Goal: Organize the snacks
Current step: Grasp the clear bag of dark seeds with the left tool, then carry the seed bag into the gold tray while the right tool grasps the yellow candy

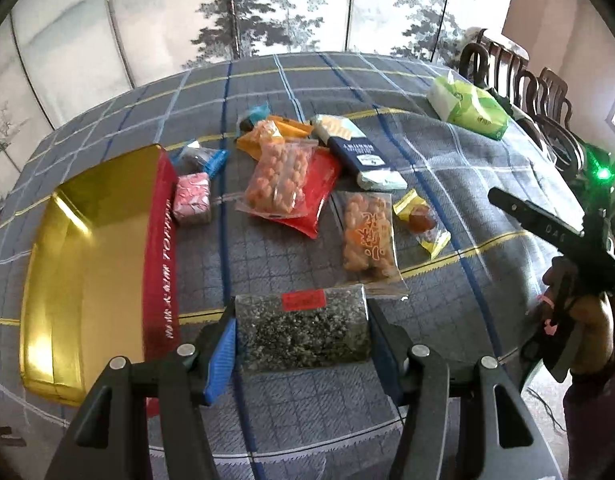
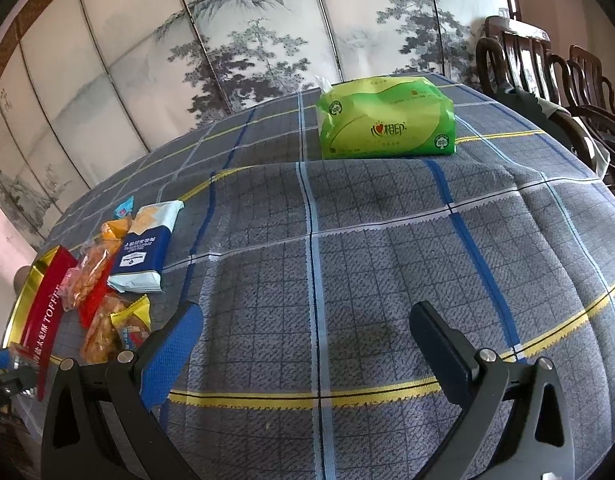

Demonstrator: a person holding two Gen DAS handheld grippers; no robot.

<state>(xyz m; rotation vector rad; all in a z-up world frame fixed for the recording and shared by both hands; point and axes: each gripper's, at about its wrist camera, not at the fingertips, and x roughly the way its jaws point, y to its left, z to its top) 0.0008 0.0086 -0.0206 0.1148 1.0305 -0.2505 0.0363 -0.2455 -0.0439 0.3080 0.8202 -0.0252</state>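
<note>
My left gripper (image 1: 303, 328) is shut on a clear packet of dark seeds with a red label (image 1: 303, 330), held a little above the tablecloth. To its left lies the open gold tin (image 1: 91, 264) with a red side. Loose snacks lie beyond: a pink pack (image 1: 192, 199), orange puffs on a red bag (image 1: 281, 182), a second orange bag (image 1: 367, 236), a navy cracker pack (image 1: 357, 152), and a yellow-wrapped sweet (image 1: 421, 218). My right gripper (image 2: 307, 336) stands open over bare cloth, nothing between its fingers. It shows in the left wrist view at the right edge (image 1: 547, 220).
A green tissue pack (image 2: 387, 120) sits at the table's far side. Dark wooden chairs (image 2: 547, 76) stand at the right, a painted folding screen (image 2: 227, 40) behind the table. A checked grey-blue cloth (image 2: 367, 260) covers the table. The snack pile (image 2: 107, 276) lies left of my right gripper.
</note>
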